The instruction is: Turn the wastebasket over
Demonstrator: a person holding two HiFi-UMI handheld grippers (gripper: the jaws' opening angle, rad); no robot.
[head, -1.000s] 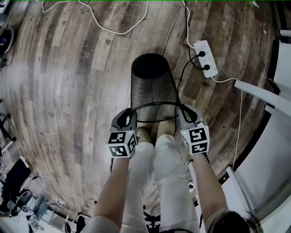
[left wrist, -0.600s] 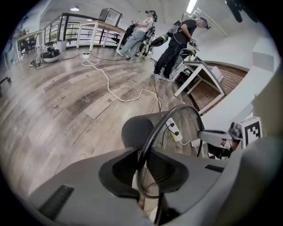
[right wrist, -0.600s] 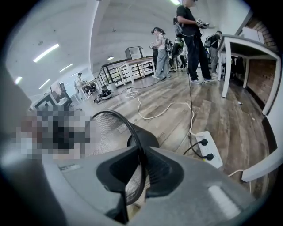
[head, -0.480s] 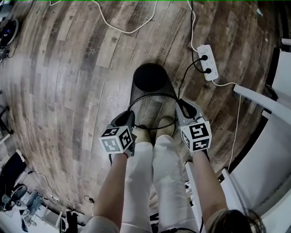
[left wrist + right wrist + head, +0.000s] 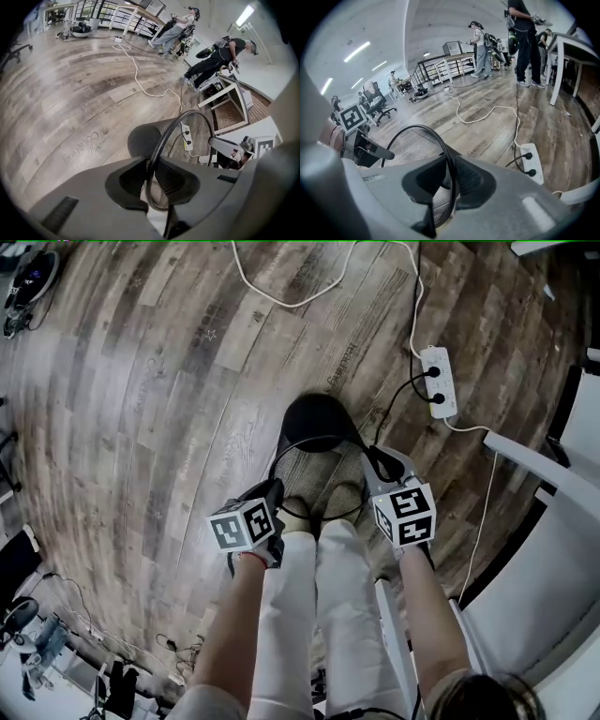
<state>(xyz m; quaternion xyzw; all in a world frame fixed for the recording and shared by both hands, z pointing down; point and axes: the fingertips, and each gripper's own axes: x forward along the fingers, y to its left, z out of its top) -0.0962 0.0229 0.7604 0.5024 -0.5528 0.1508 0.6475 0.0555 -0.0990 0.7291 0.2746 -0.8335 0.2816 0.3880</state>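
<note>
The black mesh wastebasket (image 5: pixel 317 423) hangs tilted over the wooden floor in front of the person's legs. Its closed base points away and its round rim (image 5: pixel 314 517) faces the head camera. My left gripper (image 5: pixel 274 493) is shut on the rim's left side, and in the left gripper view the rim (image 5: pixel 174 123) runs between the jaws of that gripper (image 5: pixel 151 163). My right gripper (image 5: pixel 376 465) holds the rim's right side. Its jaws are opening, with the rim (image 5: pixel 440 140) still between them in the right gripper view (image 5: pixel 451 177).
A white power strip (image 5: pixel 439 381) with black plugs lies on the floor just right of the basket, and a white cable (image 5: pixel 281 298) curls beyond it. White furniture (image 5: pixel 544 474) stands close on the right. Several people and desks are far off.
The basket has swung from lying stretched away from me to a steeper tilt, so it looks shorter and its opening faces the camera more. The left gripper has rolled; both still hold the rim.
</note>
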